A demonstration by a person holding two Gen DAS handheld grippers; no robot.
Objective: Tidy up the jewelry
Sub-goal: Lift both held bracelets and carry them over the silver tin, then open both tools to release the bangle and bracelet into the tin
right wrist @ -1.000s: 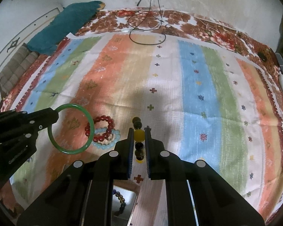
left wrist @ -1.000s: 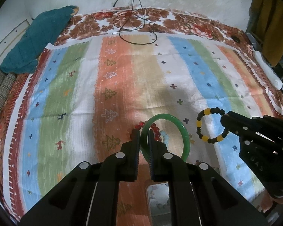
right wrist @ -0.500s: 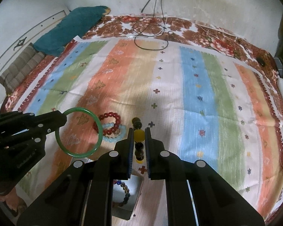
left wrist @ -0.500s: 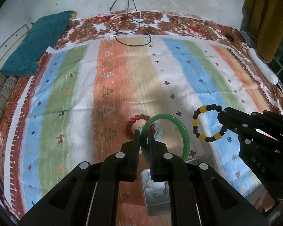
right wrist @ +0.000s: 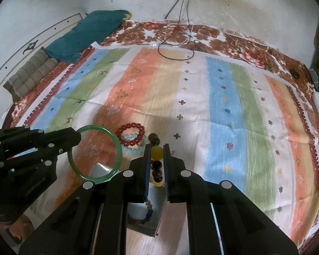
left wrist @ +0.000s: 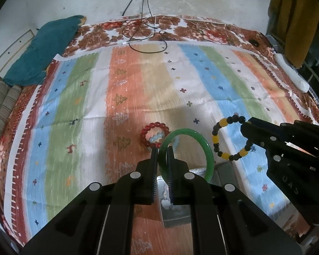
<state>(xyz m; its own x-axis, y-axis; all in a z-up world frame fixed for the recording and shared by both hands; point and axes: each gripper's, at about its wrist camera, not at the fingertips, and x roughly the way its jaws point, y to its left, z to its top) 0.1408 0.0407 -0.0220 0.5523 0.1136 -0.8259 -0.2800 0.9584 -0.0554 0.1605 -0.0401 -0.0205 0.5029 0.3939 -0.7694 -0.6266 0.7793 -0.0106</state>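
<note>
Left gripper (left wrist: 162, 155) pinching a smooth glassy green bangle (left wrist: 209, 155), right gripper (right wrist: 157, 159) clamped on a black-and-yellow round-bead bracelet (right wrist: 156, 150), both above a grey metal box (left wrist: 176, 214), red bead bracelet (left wrist: 145, 132) overlapping pale blue one (right wrist: 130, 137) on striped woven cloth (left wrist: 202, 97)

Dim indoor light, soft shadow mid-cloth (left wrist: 159, 114), slight motion blur, strong fisheye curvature (dark vignetted corners)

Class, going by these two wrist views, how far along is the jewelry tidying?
Done: nothing visibly put away yet. In hand: the left gripper is shut on the green bangle; the right gripper is shut on the black and yellow bead bracelet. Left: the red bead bracelet and pale blue bracelet lie on the striped cloth.
</note>
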